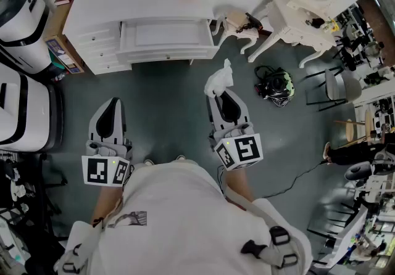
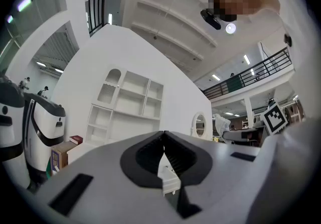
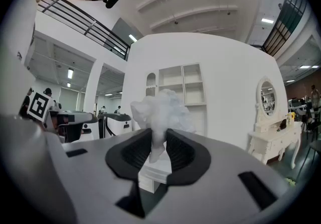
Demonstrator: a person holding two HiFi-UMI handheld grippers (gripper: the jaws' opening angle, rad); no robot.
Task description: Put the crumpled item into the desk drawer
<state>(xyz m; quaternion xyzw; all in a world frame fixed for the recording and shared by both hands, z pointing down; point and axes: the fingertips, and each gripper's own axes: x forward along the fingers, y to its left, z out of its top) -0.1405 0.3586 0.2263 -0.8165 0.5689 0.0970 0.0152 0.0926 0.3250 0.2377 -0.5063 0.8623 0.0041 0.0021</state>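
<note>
The crumpled item (image 1: 218, 79) is a wad of white paper, pinched at the tip of my right gripper (image 1: 221, 93). In the right gripper view the crumpled item (image 3: 161, 110) sticks up from between the black pads, and my right gripper (image 3: 157, 140) is shut on it. The white desk (image 1: 92, 18) stands ahead, its wide drawer (image 1: 165, 35) pulled open and apparently empty. The wad is held over the floor a short way in front of the drawer's right end. My left gripper (image 1: 113, 102) hangs to the left, shut with nothing in it; its tips meet in the left gripper view (image 2: 163, 133).
A white shelf unit (image 2: 125, 110) rises over the desk. Large white machines (image 1: 18, 15) and a cardboard box (image 1: 60, 45) stand to the left. A white dressing table with a mirror (image 1: 308, 2) is at the right, a black bag (image 1: 274, 86) lies on the grey floor, and chairs (image 1: 336, 86) stand farther right.
</note>
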